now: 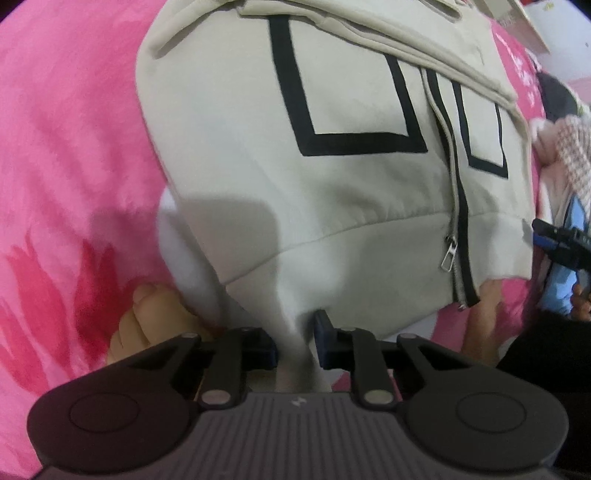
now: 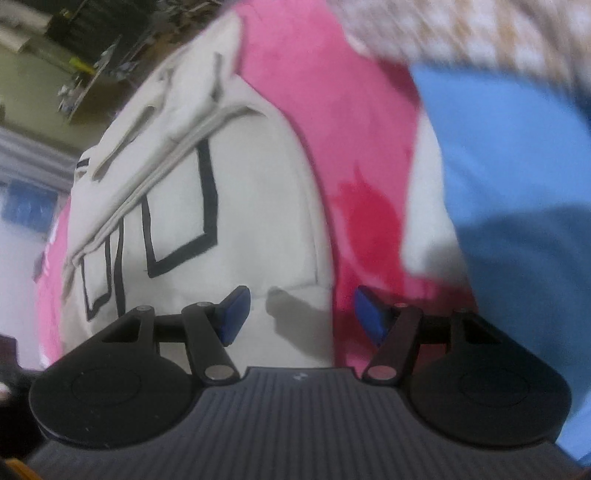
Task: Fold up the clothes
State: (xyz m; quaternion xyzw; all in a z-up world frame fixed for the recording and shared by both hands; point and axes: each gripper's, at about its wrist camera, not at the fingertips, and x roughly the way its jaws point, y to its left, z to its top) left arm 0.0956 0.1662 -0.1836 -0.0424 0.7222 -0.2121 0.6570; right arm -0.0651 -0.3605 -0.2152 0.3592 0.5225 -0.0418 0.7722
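A cream zip jacket with black square outlines lies on a pink blanket. Its sleeves are folded across the top. My left gripper is shut on the jacket's bottom hem, with cream cloth pinched between the blue pads. The metal zip pull hangs near the hem on the right. In the right wrist view the jacket fills the left half. My right gripper is open and empty just above the jacket's near corner. It also shows at the right edge of the left wrist view.
A blue garment and a checked cloth lie to the right of the jacket on the blanket. A bare foot rests on the blanket beside the left gripper. Room clutter shows at the far left.
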